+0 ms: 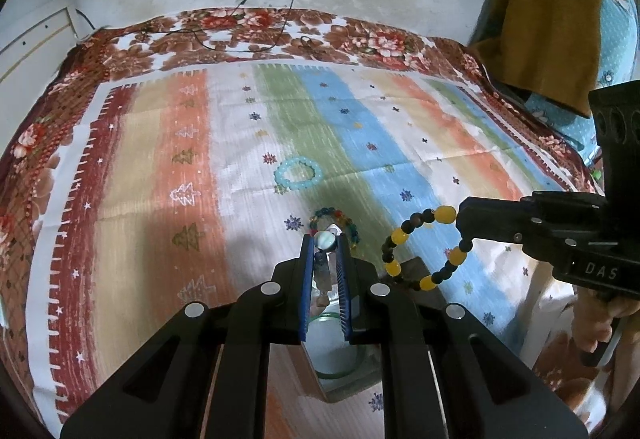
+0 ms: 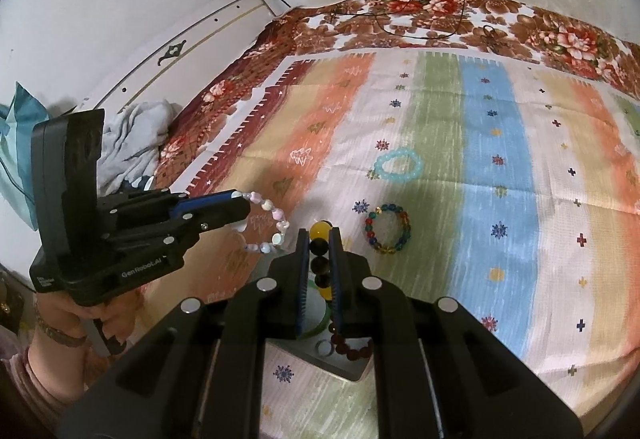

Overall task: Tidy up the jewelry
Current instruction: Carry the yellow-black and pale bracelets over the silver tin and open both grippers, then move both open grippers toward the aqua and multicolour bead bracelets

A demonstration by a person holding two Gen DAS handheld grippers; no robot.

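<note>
My left gripper is shut on a pale pearly bead bracelet, which hangs as a loop in the right wrist view, held above the bed. My right gripper is shut on a yellow-and-black bead bracelet, whose loop hangs in the left wrist view. An open box lies under both grippers, holding a green bangle, a dark red bead bracelet and a ring. A light blue bracelet and a multicoloured one lie on the striped cloth.
The striped cloth covers a floral bedspread. Black cables trail from a wall socket across the far edge. A mustard garment hangs at the right; crumpled grey cloth lies at the bed's left.
</note>
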